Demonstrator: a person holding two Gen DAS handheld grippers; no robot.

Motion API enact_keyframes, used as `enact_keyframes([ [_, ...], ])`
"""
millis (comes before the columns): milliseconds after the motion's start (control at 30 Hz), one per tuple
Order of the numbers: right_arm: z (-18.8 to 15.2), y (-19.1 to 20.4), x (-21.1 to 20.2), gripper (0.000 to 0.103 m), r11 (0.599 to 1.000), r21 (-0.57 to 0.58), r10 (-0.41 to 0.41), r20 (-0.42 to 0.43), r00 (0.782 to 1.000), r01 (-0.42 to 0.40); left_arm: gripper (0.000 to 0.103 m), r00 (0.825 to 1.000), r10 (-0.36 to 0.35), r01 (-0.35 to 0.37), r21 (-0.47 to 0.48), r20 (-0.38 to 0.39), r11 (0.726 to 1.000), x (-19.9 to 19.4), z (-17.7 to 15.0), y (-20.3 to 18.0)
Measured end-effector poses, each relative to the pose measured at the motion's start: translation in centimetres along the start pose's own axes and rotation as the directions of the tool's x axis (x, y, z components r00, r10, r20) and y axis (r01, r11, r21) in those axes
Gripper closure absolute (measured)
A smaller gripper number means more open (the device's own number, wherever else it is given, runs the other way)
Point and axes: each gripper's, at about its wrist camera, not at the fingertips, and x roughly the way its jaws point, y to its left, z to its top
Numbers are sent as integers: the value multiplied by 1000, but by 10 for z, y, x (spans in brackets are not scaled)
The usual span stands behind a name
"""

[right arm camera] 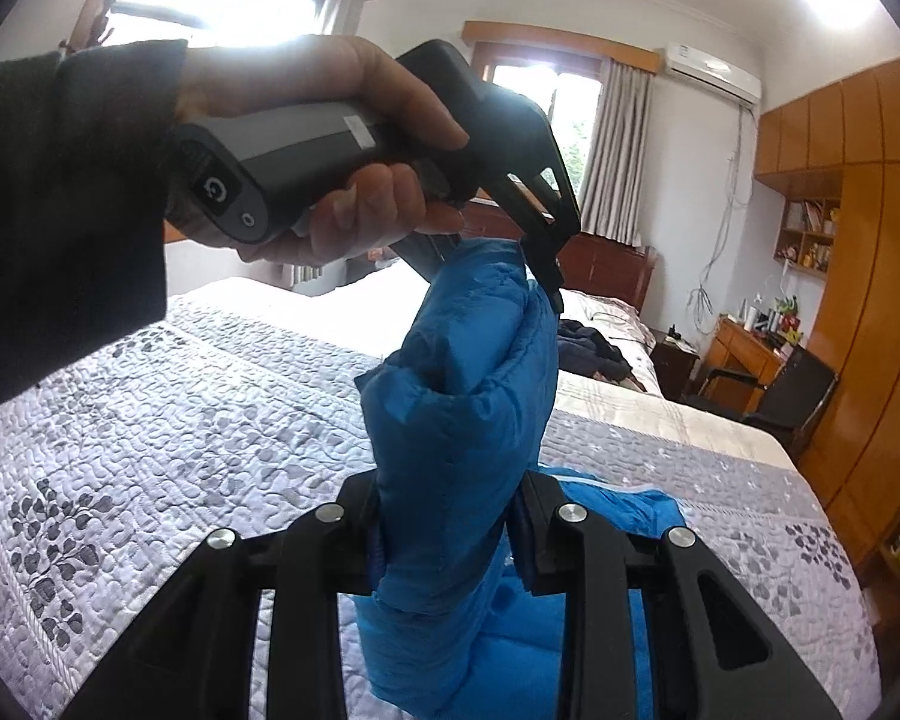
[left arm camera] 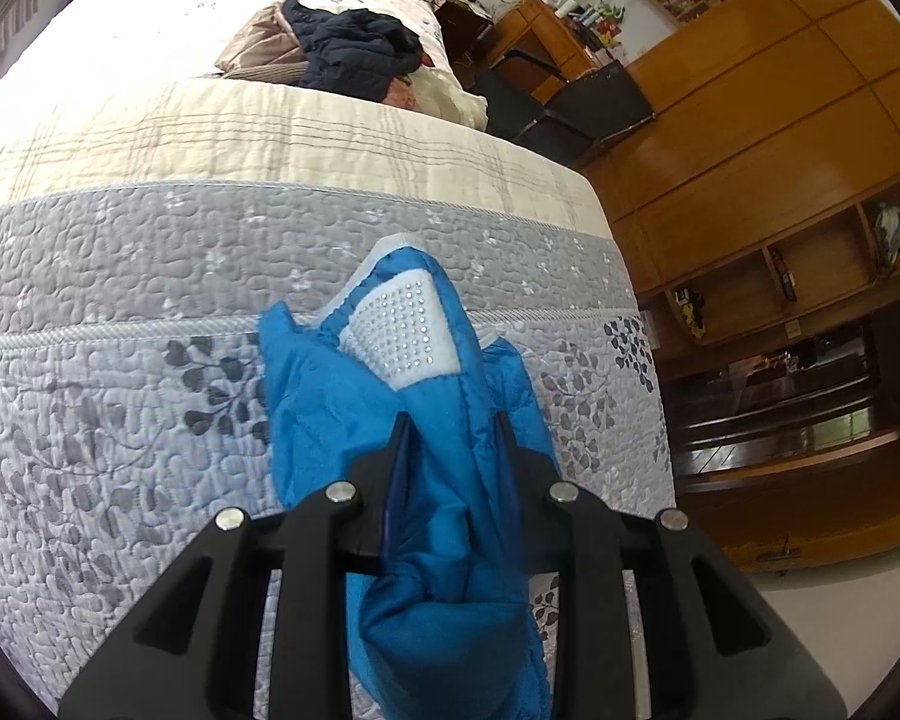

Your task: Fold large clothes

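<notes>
Between your left gripper's (left arm camera: 455, 429) matt black plastic fingers, studded with shiny round metal pins, sits the blue jacket (left arm camera: 438, 540), a smooth, faintly sheeny quilted cloth with a white knit patch (left arm camera: 403, 324) set with glinting studs. Under it the bedspread (left arm camera: 120, 420) is a matt, pebbly stitched grey cloth, and on the far right your wardrobe (left arm camera: 768, 108) is glossy varnished wood. Your right gripper (right arm camera: 447, 522) shows the same dull black plastic and bright pins, while your hand (right arm camera: 330, 138) grips a smooth grey satin-finish plastic handle (right arm camera: 270, 162).
</notes>
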Motion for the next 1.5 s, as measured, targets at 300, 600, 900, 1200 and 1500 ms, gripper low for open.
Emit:
enact_keyframes([
  [300, -18, -43, -6, 72, 997, 73, -13, -7, 1000, 13, 78, 999, 39, -38, 50, -25, 998, 40, 1, -51],
  [600, -42, -84, -8, 72, 992, 124, -25, -32, 999, 28, 79, 995, 85, -80, 81, -59, 994, 91, 0, -85],
  [900, -72, -118, -4, 72, 984, 179, -13, -74, 997, 26, 87, 991, 100, -90, 111, -88, 990, 145, -5, -108],
  [1200, -110, -155, 7, 72, 953, 303, 65, -131, 989, -22, 84, 986, 118, -102, 133, -118, 986, 204, -18, -109],
  [1500, -149, -212, 19, 59, 723, 645, 376, -64, 924, -249, 37, 992, 41, -58, 140, 121, 988, 173, -19, -114],
])
